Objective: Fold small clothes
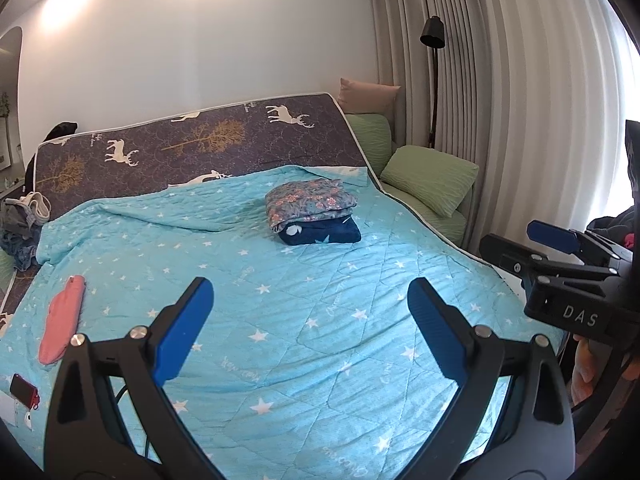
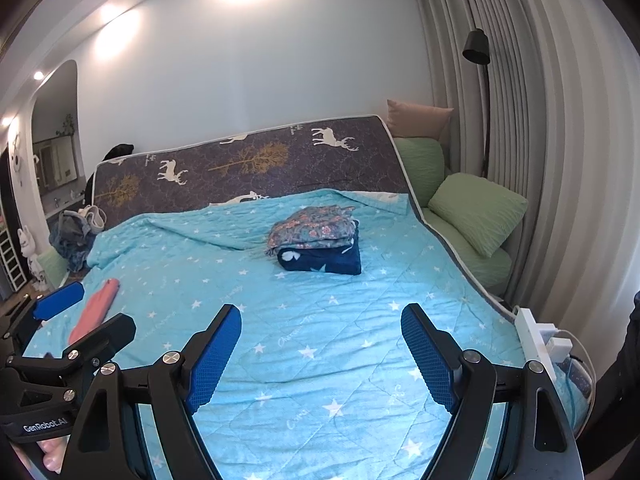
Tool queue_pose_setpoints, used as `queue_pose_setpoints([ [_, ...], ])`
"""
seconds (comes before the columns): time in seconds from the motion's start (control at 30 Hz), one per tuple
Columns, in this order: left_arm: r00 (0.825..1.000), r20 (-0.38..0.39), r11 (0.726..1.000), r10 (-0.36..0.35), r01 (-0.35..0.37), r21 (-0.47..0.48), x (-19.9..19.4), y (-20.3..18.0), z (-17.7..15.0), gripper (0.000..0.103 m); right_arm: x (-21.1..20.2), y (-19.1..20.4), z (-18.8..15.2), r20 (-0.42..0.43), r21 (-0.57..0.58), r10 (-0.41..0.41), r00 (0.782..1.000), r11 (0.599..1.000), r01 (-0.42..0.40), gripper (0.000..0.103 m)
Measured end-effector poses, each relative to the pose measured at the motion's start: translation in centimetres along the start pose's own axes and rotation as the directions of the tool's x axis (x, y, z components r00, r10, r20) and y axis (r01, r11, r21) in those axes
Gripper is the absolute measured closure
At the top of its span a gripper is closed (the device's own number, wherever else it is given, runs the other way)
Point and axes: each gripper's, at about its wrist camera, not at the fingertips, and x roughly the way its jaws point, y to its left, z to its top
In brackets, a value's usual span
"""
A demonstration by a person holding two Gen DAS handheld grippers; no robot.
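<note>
Both grippers, left gripper [image 1: 310, 300] and right gripper [image 2: 321, 326], hover spread wide over the bed [image 1: 280, 340]. Folded clothes [image 1: 314, 212] lie stacked beyond them mid-bed: floral over navy.

White letters "DAS" stand on the black body of the right tool [image 1: 560, 258], "GenRobot.AI" stands on the black body of the left tool [image 2: 86, 310], and the cursive script on the blue quilt [image 2: 320, 320] is illegible.
</note>
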Motion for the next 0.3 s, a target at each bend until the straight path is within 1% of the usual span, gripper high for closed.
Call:
queue_pose_setpoints([
  [0.13,1.0,0.003,1.0,0.014,-0.014,0.001,-0.23,0.06,-0.02,0.006,0.22,0.16,-0.09,-0.004,-0.005,0.003,1.0,1.0,-0.003,0.019],
  [0.3,1.0,-0.001,1.0,0.012,-0.012,0.0,-0.16,0.15,-0.13,0.006,0.27,0.43,-0.09,-0.004,-0.009,0.0,1.0,1.0,0.0,0.019],
])
